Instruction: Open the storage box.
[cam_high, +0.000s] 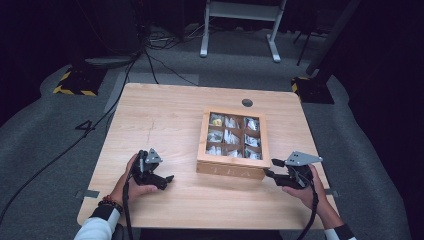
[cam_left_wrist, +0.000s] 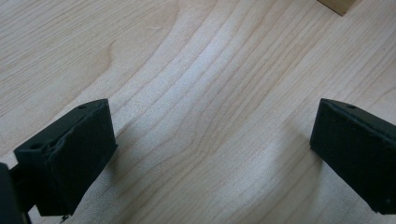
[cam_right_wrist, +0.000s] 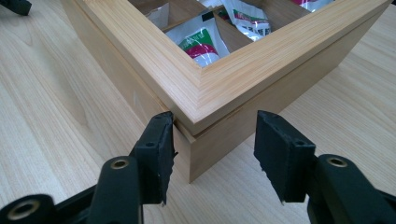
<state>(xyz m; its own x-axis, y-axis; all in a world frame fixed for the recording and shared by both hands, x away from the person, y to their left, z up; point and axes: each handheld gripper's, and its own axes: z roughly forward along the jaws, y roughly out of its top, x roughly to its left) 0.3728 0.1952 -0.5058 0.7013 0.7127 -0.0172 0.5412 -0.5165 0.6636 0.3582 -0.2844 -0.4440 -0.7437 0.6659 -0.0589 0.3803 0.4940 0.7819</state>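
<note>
Right gripper view: my right tongs (cam_right_wrist: 212, 156) straddle the near corner of the wooden box (cam_right_wrist: 224, 93) at frame centre, half open, left pad touching its side, right pad clear. High view: left tongs (cam_high: 162, 180), spread wide, rest on the bench (cam_high: 165, 120) at lower left.

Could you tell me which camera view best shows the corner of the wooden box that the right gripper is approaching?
The right gripper view: the wooden box corner sits close between the jaws. The high view shows the whole box small; the left gripper view catches one corner.
</note>
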